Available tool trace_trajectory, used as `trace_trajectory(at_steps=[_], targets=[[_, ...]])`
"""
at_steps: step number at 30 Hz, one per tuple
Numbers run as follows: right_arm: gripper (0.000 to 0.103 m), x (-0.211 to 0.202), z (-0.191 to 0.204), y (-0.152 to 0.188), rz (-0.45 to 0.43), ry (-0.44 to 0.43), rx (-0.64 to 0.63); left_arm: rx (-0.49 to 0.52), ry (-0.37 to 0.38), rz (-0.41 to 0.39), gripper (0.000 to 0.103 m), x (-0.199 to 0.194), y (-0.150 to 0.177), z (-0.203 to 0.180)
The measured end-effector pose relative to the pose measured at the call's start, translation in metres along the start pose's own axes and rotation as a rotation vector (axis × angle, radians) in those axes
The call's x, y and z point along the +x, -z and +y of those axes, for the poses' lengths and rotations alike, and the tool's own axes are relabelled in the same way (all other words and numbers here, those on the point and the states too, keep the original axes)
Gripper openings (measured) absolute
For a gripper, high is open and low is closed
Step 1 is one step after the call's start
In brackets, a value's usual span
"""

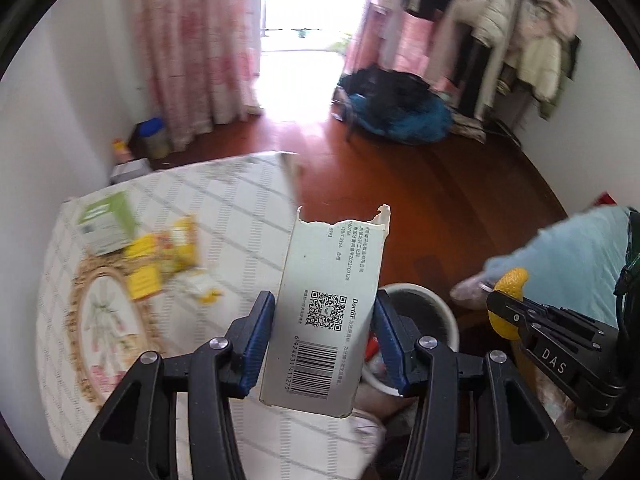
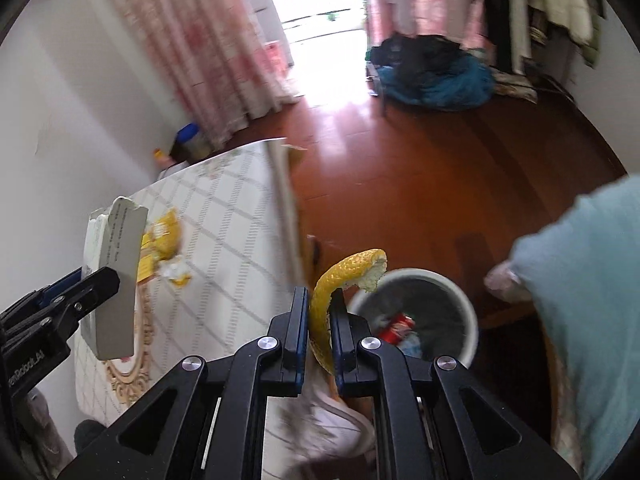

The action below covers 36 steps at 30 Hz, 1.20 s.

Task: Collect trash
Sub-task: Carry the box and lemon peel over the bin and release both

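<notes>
Wood floor (image 2: 420, 200) | left jaws pinch box (image 1: 332, 312), barcode left-view only | right jaws pinch peel (image 2: 332, 292)

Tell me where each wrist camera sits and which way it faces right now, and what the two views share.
Left wrist: on the left gripper, angled down over the table edge; it clamps a torn carton; the right gripper shows alongside.
Right wrist: on the right gripper, looking down at the white bin; it pinches a yellow peel; a blue sleeve shows.
Shared: table, bin, carton, peel, wooden floor.
</notes>
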State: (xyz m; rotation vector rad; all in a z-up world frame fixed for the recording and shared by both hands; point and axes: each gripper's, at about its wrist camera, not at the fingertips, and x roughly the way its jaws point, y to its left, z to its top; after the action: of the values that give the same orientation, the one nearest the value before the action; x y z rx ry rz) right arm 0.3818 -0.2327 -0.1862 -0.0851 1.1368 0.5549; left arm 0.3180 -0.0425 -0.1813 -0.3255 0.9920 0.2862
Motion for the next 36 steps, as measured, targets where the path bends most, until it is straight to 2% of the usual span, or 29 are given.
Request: trace_trajectory(at_steps=[5,9,15,19,21,23,25,27,29,30,32,33,34,36], targets=[[0.011,0.006,-0.067,0.012,0.035,0.046,0.097,0.062,0.062,0.072,0.046,0.040,0.003,-0.058],[0.011,0.029,-0.111,0.025,0.087,0.061,0.162,0.086,0.113,0.153,0.046,0.076,0.008,-0.094],[0.011,0.079,-0.152,0.041,0.179,0.045,0.231,0.051,0.217,0.328,0.046,0.150,0.009,-0.118],[0.011,0.115,-0.169,0.048,0.233,0.034,0.257,-0.010,0.292,0.447,0.048,0.193,0.009,-0.117],[0.011,0.129,-0.175,0.050,0.254,0.031,0.265,-0.046,0.307,0.494,0.048,0.208,0.011,-0.116],[0.011,0.143,-0.179,0.051,0.275,0.024,0.271,-0.050,0.304,0.508,0.056,0.216,0.011,-0.114],[0.011,0.154,-0.183,0.051,0.282,0.022,0.275,-0.065,0.294,0.503,0.091,0.221,0.010,-0.111],[0.011,0.167,-0.185,0.049,0.302,0.009,0.287,-0.077,0.292,0.499,0.093,0.222,0.012,-0.106],[0.012,0.175,-0.186,0.047,0.324,0.003,0.290,-0.069,0.257,0.497,0.093,0.220,0.011,-0.102],[0.015,0.179,-0.186,0.047,0.333,0.000,0.292,-0.061,0.241,0.491,0.093,0.218,0.011,-0.102],[0.047,0.185,-0.186,0.048,0.345,0.006,0.293,-0.041,0.203,0.473,0.093,0.211,0.012,-0.099],[0.077,0.185,-0.186,0.049,0.345,0.007,0.297,-0.033,0.186,0.463,0.093,0.209,0.012,-0.095],[0.090,0.183,-0.184,0.049,0.343,-0.002,0.300,-0.020,0.163,0.447,0.093,0.205,0.012,-0.095],[0.091,0.179,-0.178,0.050,0.346,0.023,0.289,0.001,0.118,0.406,0.093,0.194,0.014,-0.090]])
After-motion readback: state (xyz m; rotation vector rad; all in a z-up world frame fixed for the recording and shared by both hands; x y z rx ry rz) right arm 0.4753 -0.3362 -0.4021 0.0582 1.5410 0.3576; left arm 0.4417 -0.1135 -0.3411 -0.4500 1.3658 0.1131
